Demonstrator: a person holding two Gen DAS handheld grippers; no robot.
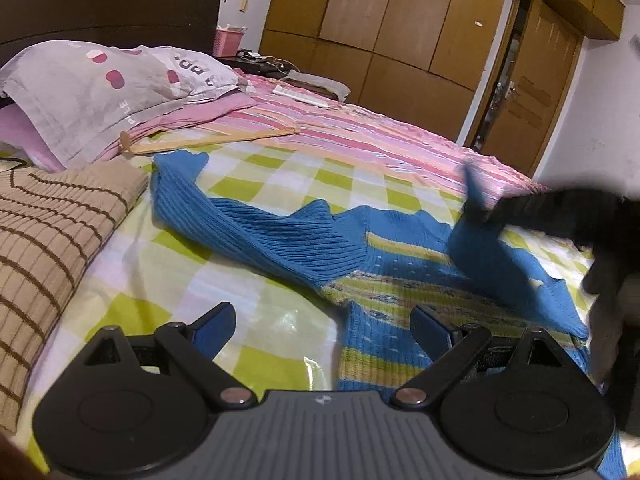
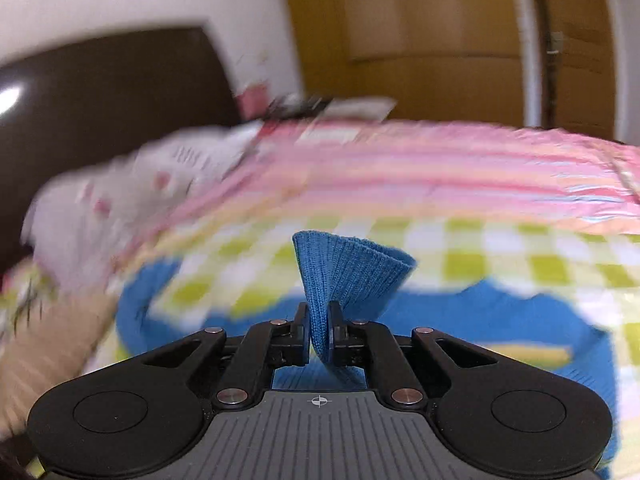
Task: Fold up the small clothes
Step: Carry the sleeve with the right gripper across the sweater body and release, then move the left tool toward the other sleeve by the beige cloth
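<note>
A small blue knit sweater (image 1: pixel 280 236) with yellow and green patterned bands lies spread on the checked bedsheet (image 1: pixel 256 184). My left gripper (image 1: pixel 324 330) hangs open just above the sweater's lower edge, nothing between its fingers. My right gripper (image 2: pixel 319 334) is shut on the ribbed cuff (image 2: pixel 352 276) of the sweater's sleeve, which fans out above the jaws. In the left wrist view the right gripper (image 1: pixel 476 210) shows as a dark blur at the right, lifting that sleeve (image 1: pixel 492 256) off the bed. The other sleeve (image 1: pixel 176 188) lies stretched toward the pillows.
A folded tan sweater with brown stripes (image 1: pixel 52 240) lies at the left. A wooden hanger (image 1: pixel 208 140) rests on the pink striped blanket (image 1: pixel 380 132) behind. Grey spotted pillows (image 1: pixel 92 88) sit at the headboard. Wooden wardrobes (image 1: pixel 400 20) and a door (image 1: pixel 532 92) stand beyond.
</note>
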